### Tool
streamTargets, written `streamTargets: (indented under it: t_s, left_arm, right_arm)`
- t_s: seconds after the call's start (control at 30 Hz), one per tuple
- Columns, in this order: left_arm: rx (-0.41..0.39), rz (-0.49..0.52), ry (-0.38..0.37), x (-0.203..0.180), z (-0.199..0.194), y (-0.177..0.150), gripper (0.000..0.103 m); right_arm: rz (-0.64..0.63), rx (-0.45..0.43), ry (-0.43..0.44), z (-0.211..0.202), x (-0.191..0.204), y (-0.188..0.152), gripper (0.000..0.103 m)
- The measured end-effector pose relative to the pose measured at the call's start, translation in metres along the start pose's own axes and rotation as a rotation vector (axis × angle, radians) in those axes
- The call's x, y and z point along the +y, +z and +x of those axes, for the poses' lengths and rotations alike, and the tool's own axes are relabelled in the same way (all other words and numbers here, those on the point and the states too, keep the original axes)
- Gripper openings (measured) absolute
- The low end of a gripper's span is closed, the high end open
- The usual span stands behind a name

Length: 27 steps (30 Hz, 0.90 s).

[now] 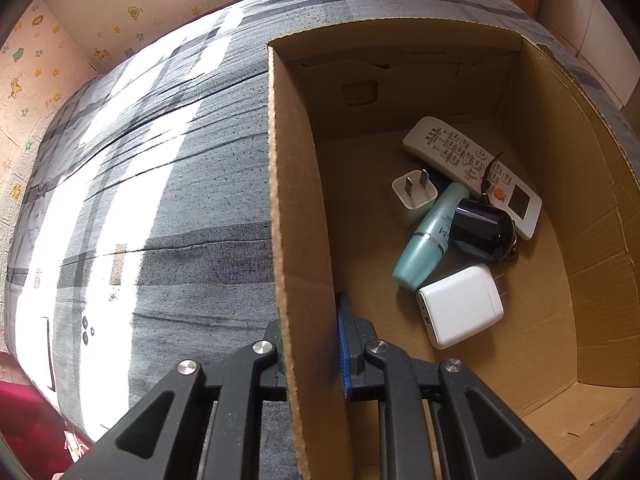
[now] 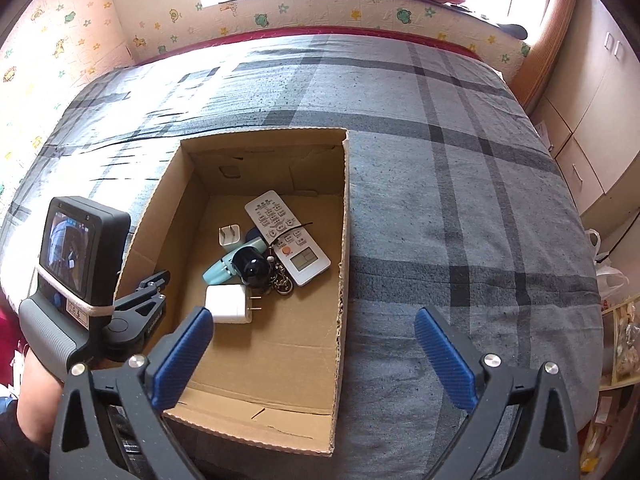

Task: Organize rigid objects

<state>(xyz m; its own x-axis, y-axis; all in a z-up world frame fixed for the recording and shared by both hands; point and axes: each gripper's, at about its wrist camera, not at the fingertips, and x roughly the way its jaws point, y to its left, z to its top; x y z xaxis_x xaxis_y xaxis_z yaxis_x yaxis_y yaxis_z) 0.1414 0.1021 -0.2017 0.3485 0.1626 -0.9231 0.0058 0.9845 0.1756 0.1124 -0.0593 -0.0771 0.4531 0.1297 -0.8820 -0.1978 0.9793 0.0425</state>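
An open cardboard box (image 1: 296, 200) (image 2: 343, 240) sits on the bed. Inside lie a white remote (image 1: 472, 168) (image 2: 288, 236), a small white plug (image 1: 412, 196) (image 2: 229, 236), a teal bottle (image 1: 428, 236) (image 2: 218, 272), a dark bottle (image 1: 484, 228) (image 2: 250, 266), a key ring (image 2: 282, 284) and a larger white charger (image 1: 460, 304) (image 2: 226, 302). My left gripper (image 1: 310, 344) (image 2: 154, 294) is shut on the box's left wall, one finger on each side. My right gripper (image 2: 314, 356) hangs above the box's near right part, open wide, with nothing between its blue pads (image 2: 184, 352).
The box rests on a grey plaid bedsheet (image 2: 440, 200) (image 1: 180, 200). A padded wall with cartoon prints (image 2: 72, 40) borders the bed at the back and left. Cupboards (image 2: 592, 120) and plastic bags (image 2: 608, 276) stand off the right edge. A person's arm (image 2: 36, 400) is at lower left.
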Motion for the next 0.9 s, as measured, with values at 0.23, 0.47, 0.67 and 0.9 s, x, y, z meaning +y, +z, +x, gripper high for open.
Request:
streamTargets:
  t_s: [0.23,0.47,0.67,0.9]
  left_arm:
    - [-0.01,-0.012,0.003,0.001,-0.011,0.0,0.019]
    - [-0.082,-0.019,0.0,0.0,-0.058,-0.008,0.09]
    - [-0.107,-0.012,-0.04,-0.006,-0.092,-0.018,0.103]
    - [-0.187,-0.009,0.01,-0.021,-0.136,-0.04,0.103]
  right_arm:
    - [-0.012,-0.02,-0.007,-0.009,-0.002,-0.006,0.103]
    - [-0.012,-0.041,-0.012,-0.017,-0.007,-0.009,0.103]
    - [-0.023,-0.073,-0.019,-0.032,-0.01,-0.014,0.103]
    - [-0.031,-0.112,-0.018,-0.056,-0.013,-0.024,0.103]
